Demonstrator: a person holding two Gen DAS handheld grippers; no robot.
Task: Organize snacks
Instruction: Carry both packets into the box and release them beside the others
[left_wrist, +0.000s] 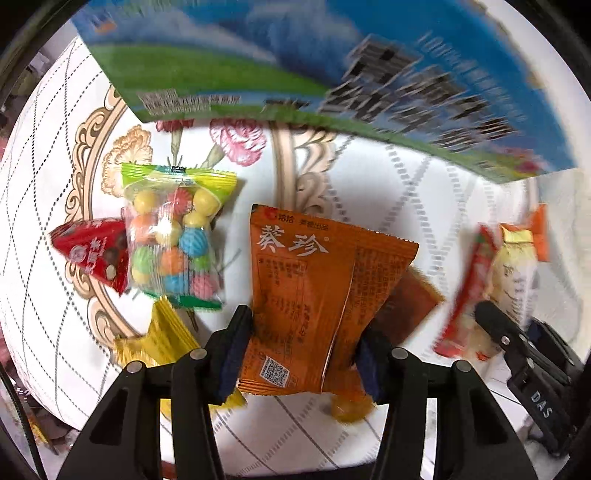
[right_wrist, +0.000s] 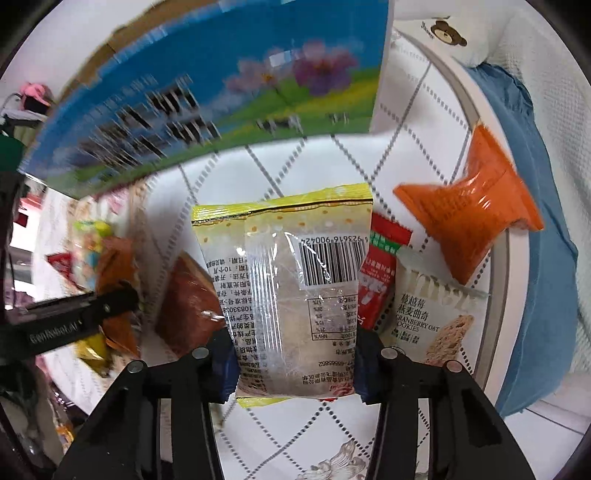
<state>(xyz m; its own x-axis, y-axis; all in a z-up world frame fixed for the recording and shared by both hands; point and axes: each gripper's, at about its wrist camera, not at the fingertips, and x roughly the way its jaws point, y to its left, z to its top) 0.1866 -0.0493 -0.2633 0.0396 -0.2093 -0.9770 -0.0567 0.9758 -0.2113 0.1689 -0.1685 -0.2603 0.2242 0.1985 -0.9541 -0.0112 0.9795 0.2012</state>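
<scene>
Left wrist view: left gripper clamps orange packet, long axis toward 12 o'clock. Right gripper clamps yellow-edged packet, likewise oriented.

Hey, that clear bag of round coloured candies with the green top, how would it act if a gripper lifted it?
The clear bag of round coloured candies would probably sag, since its film looks thin. The loose balls inside would likely shift toward the low end. Its glossy wrapper may slip unless gripped at the crimped edge.
</scene>
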